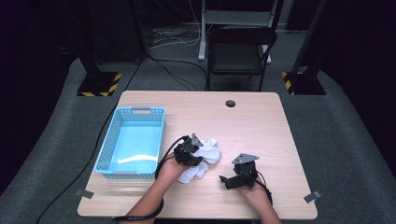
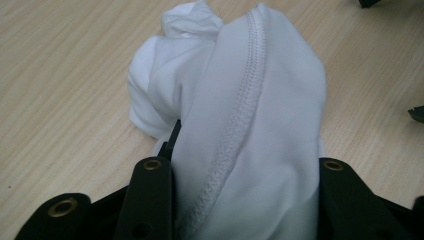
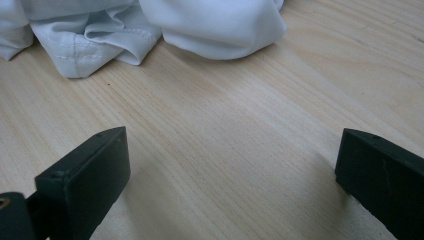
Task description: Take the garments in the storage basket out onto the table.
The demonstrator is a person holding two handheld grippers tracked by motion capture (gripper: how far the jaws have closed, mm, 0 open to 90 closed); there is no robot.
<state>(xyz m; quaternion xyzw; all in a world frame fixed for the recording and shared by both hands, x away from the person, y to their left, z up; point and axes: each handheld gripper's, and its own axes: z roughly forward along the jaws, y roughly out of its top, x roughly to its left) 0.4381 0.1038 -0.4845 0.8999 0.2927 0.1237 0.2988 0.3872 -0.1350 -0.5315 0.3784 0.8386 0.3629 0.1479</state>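
While the wooden table (image 1: 261,121) ran out of the high view at its near edge, the blue basket (image 1: 132,140) stood at its left. The white cloth (image 2: 250,125) lay crumpled mid-table, bunched between the left gripper's (image 1: 189,153) jaws, which pinched it and hid their own tips. The right gripper (image 3: 232,170) rested near it, jaws spread over bare wood.

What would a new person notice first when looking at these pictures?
First the crumpled white cloth near the middle of the wooden table, with the left gripper shut on a fold of it. Next comes the light blue basket at the table's left side. The right gripper rests open on bare wood beside the cloth, its fingers wide apart.
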